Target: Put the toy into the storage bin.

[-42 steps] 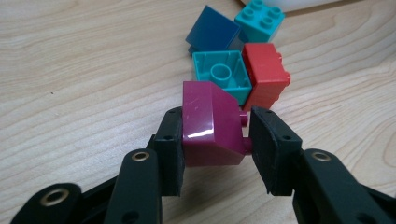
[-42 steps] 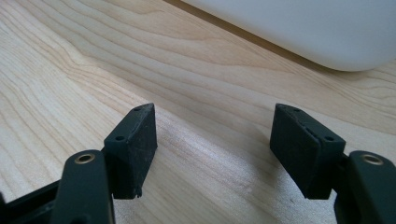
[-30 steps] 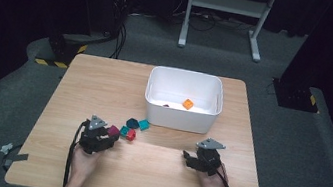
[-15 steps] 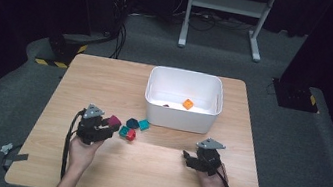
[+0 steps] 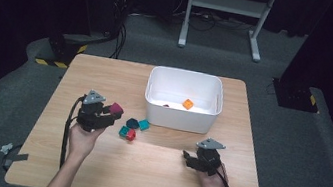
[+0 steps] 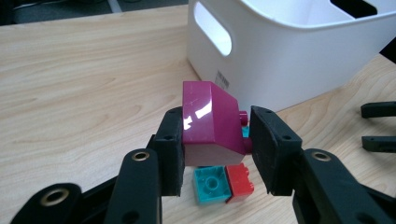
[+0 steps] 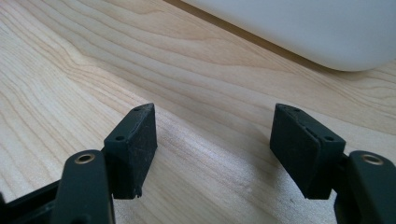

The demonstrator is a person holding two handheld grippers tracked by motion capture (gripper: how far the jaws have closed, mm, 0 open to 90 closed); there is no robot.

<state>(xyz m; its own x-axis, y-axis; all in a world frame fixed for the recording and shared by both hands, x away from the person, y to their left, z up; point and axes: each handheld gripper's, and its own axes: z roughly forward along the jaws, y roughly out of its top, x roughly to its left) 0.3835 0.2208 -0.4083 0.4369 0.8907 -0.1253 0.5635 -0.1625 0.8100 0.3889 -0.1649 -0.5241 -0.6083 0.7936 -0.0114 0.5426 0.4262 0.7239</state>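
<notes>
Clamping a magenta block (image 6: 212,119) between its two fingers (image 6: 170,156), the left gripper (image 5: 109,115) held it lifted off the surface (image 5: 106,76), the block's sloped face turned up and its studs against the right-hand finger in the left gripper view. Below the block, on the wood, lay a teal brick (image 6: 211,183) touching a red brick (image 6: 240,179); from the high view a darker teal piece (image 5: 133,123) and another teal brick (image 5: 144,125) sat just beyond them, near the bin's front wall. The white bin (image 5: 178,118) stood past the bricks, holding an orange block (image 5: 187,104) and a dark piece by its near wall. The right gripper (image 5: 187,156) rested low on the surface, well apart from the bricks, its fingers (image 7: 133,144) spread with nothing between them, pointed toward the bin's side.
</notes>
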